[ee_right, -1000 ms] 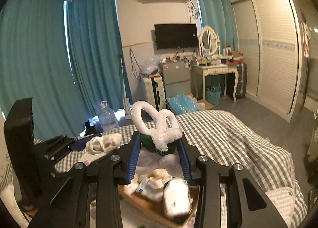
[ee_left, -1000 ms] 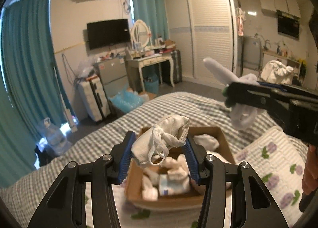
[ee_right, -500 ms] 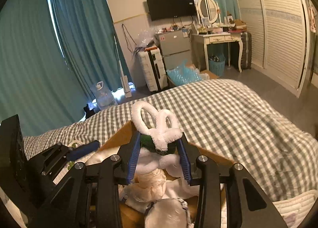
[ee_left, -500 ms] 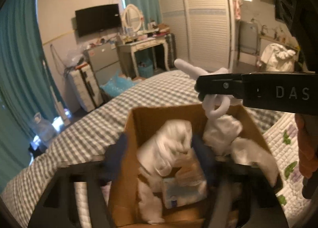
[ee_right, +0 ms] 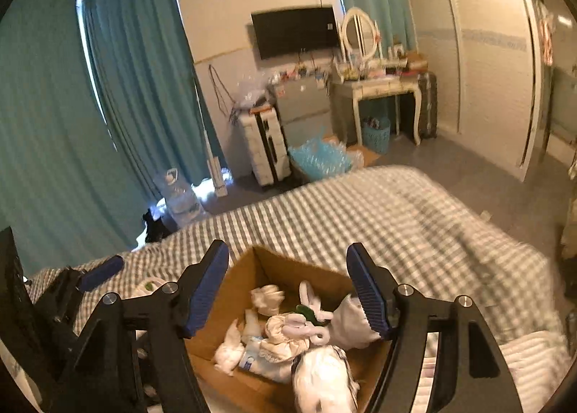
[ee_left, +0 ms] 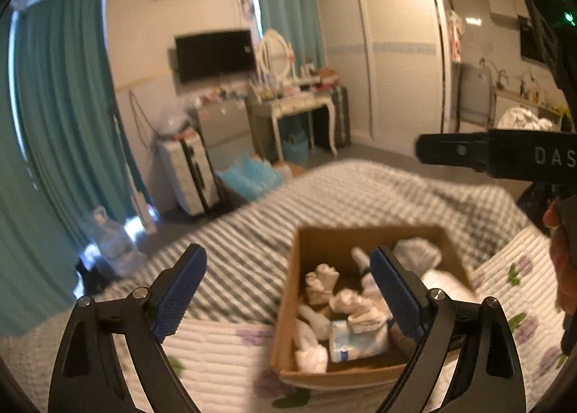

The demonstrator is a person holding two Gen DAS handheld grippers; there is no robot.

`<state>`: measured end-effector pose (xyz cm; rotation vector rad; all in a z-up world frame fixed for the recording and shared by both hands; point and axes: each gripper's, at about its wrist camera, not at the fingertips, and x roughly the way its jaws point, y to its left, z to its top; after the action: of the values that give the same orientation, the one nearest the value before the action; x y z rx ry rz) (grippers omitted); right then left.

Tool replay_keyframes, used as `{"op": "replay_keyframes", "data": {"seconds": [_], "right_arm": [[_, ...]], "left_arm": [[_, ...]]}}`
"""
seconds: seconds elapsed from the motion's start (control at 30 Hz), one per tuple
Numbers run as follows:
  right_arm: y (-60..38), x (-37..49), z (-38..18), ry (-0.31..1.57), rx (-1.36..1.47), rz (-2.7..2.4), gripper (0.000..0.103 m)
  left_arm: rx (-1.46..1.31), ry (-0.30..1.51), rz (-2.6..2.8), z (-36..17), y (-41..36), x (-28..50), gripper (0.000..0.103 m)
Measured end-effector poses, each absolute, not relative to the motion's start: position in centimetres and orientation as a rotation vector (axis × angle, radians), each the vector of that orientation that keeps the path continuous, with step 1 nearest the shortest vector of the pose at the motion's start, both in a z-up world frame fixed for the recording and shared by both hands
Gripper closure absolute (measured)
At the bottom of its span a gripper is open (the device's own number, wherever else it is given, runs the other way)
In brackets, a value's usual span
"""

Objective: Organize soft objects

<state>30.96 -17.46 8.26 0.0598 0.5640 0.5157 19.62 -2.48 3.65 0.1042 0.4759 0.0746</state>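
A brown cardboard box sits on the bed and holds several white soft items. In the right wrist view the same box holds a white loop toy with a green part among white cloths. My left gripper is open and empty, above the box's left side. My right gripper is open and empty, just above the box. The right gripper's body shows at the right in the left wrist view.
The box rests on a white quilt with purple flowers over a grey checked bedspread. A white suitcase, a dressing table and a water jug stand on the floor beyond the bed.
Both grippers opened. The left let go of its white cloth bundle and the right let go of the white loop toy; both now lie in the box. Both grippers have lifted back.
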Motion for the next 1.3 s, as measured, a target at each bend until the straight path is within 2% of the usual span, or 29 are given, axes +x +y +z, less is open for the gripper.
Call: {"op": "replay_keyframes", "data": {"seconds": [0.13,0.23,0.27,0.3,0.33,0.53,0.73,0.9,1.3], "right_arm": [[-19.8,24.7,15.0,0.45,0.038,0.48,0.035],[-21.8,19.3,19.4,0.358,0.011,0.446,0.029],[-22.2,17.6,20.5,0.334,-0.001,0.428,0.027],[-22.7,16.1,21.4,0.315,-0.012,0.408,0.026],[-23.3,14.6,22.1,0.295,-0.021,0.388,0.025],[-26.2,6.8,23.7,0.222,0.009,0.36,0.0],[-27.7,1.9,20.1,0.154,0.083,0.336,0.0],[-26.0,1.5,15.1,0.116,0.085,0.328,0.0],[-23.0,9.6,0.2,0.341,0.134,0.279,0.0]], "left_arm": [[0.105,0.356,0.088,9.9,-2.6,14.9,0.01],[0.11,0.246,0.089,14.5,-3.2,10.1,0.009],[0.113,0.215,0.09,15.7,-3.5,8.7,0.008],[0.114,0.183,0.092,16.8,-3.7,7.2,0.0],[0.111,0.148,0.091,17.9,-3.9,5.6,0.0],[0.102,0.059,0.061,20.2,-4.3,-0.5,0.0],[0.089,0.062,0.075,17.5,-3.7,-2.2,0.0],[0.096,0.104,0.097,13.4,-3.3,-1.2,0.0],[0.066,0.301,0.117,0.4,-1.5,4.1,0.0]]}}
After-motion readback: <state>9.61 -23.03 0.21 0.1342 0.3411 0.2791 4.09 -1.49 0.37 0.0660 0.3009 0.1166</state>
